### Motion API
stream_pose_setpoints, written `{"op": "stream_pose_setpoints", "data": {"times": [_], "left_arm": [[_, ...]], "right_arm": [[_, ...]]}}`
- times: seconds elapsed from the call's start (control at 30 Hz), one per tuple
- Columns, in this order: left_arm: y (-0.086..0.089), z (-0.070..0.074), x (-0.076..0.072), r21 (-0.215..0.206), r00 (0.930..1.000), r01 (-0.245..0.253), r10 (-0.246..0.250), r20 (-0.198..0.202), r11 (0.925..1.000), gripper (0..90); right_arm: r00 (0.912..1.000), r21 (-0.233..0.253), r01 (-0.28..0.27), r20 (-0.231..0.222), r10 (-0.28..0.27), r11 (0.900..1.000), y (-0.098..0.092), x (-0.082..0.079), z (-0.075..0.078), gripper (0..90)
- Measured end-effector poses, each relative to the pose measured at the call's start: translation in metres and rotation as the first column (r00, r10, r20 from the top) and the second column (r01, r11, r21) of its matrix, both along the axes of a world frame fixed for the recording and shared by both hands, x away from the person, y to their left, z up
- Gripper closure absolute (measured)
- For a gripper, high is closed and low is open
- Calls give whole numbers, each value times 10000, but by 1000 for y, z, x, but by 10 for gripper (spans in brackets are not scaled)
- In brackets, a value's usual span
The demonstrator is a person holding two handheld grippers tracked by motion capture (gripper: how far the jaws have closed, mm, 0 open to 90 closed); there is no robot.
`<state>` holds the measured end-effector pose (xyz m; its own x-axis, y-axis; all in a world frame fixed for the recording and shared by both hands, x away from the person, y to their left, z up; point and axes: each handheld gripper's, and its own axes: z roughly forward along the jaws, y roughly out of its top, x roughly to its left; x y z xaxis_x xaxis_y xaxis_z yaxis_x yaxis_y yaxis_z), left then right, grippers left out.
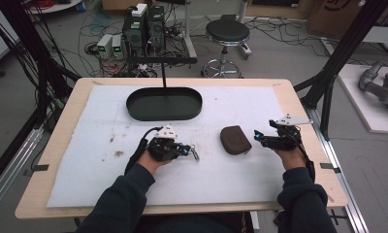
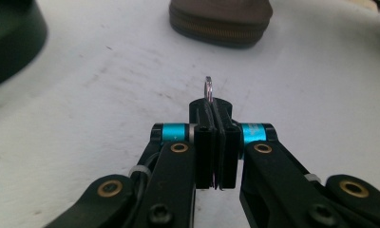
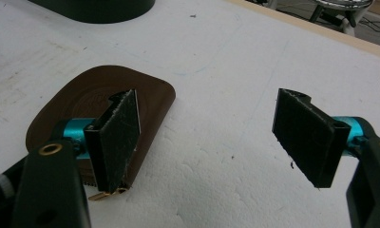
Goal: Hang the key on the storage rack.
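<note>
**Keys pinched at left, pouch waiting at right**

We hold the left gripper (image 1: pixel 188 151) low over the white mat (image 1: pixel 100 165) that covers the table (image 1: pixel 61 119), its jaws pressed together on a small set of keys (image 1: pixel 195 154). In the left gripper view a thin metal key ring (image 2: pixel 208 89) stands up edge-on from between the closed pads, clamped tight. In the high view the rest of the keys hangs just past the gripper's tip, close above the mat.

Our right gripper (image 1: pixel 258 138) sits just beside the brown zip pouch (image 1: pixel 235 140), on the pouch's right side, with its jaws spread wide and nothing between them. In the right gripper view one pad (image 3: pixel 117 137) hovers over the pouch's near edge, while the other is out over bare mat. The pouch lies flat on the mat between our two grippers, nearer the right one, and its zipper appears closed.

A black oval tray (image 1: pixel 134 104) rests farther back on the mat, well apart from both grippers.
</note>
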<state>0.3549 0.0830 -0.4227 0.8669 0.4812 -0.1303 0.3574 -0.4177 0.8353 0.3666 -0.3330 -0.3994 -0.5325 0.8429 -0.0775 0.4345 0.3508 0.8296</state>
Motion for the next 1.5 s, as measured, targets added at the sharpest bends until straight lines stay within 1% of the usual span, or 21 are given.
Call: {"op": "stream_pose_setpoints", "data": {"times": [0.07,0.2,0.37,0.57,0.6,0.67,0.7,0.73,0.77,0.8,0.83,0.87,0.9,0.93,1.0,1.03,1.07,1.1,1.17,1.3,1.5], "left_arm": [[5,5,0,-13,9999,-48,48,143,10000,879],[31,27,5,-499,9962,-600,630,599,9970,879],[72,55,20,-918,9827,-1469,1559,995,9849,879],[103,73,40,-1344,9708,-1941,2100,1162,9717,879],[114,81,49,-1436,9650,-2064,2256,1334,9679,879],[119,86,54,-1453,9622,-2103,2310,1443,9668,879],[129,93,65,-1447,9554,-2141,2380,1747,9660,879],[129,93,65,-1447,9554,-2141,2380,1747,9660,879],[137,100,77,-1475,9482,-2150,2425,2051,9654,879],[137,100,77,-1475,9482,-2150,2425,2051,9654,879],[143,106,89,-1266,9420,-2243,2482,2260,9663,879],[143,106,89,-1266,9420,-2243,2482,2260,9663,879],[146,109,97,-1154,9371,-2355,2569,2362,9650,879],[150,112,107,-1094,9294,-2591,2785,2424,9597,879],[152,113,112,-1093,9266,-2731,2919,2370,9558,879],[155,114,121,-1056,9175,-2988,3159,2416,9485,879],[155,114,121,-1056,9175,-2988,3159,2416,9485,879],[158,112,128,-1148,9064,-3218,3408,2497,9398,879],[160,111,132,-1106,9050,-3301,3476,2451,9374,879],[165,114,147,-877,8935,-3634,3737,2489,9275,879],[169,118,162,-641,8864,-3908,3942,2425,9182,879]], "right_arm": [[10000,5,-32,3,32,10000,0,0,0,245],[10000,-22,-43,-11,43,10000,1,0,-1,245],[10000,88,-14,-39,14,10000,1,1,0,245],[10000,201,-25,-7,26,9998,-1,1,0,245],[10000,242,-33,18,32,9997,-1,2,0,245],[10000,290,-72,39,71,9996,-1,2,0,245],[10000,341,-61,6,61,9994,0,2,0,245],[10000,328,-82,2,82,9994,0,2,0,245],[10000,312,-87,-2,87,9995,0,2,0,245],[10000,287,-80,-12,80,9996,0,3,-1,245],[9999,282,-101,-9,102,9995,-1,4,-1,245],[10000,308,-63,-27,64,9995,-1,4,-1,245],[10000,335,-67,-17,68,9994,-1,4,-1,245],[10000,400,-54,-71,57,9992,-1,4,-1,245],[10000,412,-66,-13,66,9991,-2,5,-1,245],[10000,426,-61,-44,63,9991,-3,4,-1,245],[10000,453,-40,14,39,9990,-3,4,0,245],[10000,481,-46,11,46,9988,-3,4,0,245],[10000,478,-29,22,28,9989,-4,3,1,245],[10000,553,-28,-31,30,9985,-5,3,0,245],[10000,518,-50,-45,52,9986,-5,4,-1,245]]}}
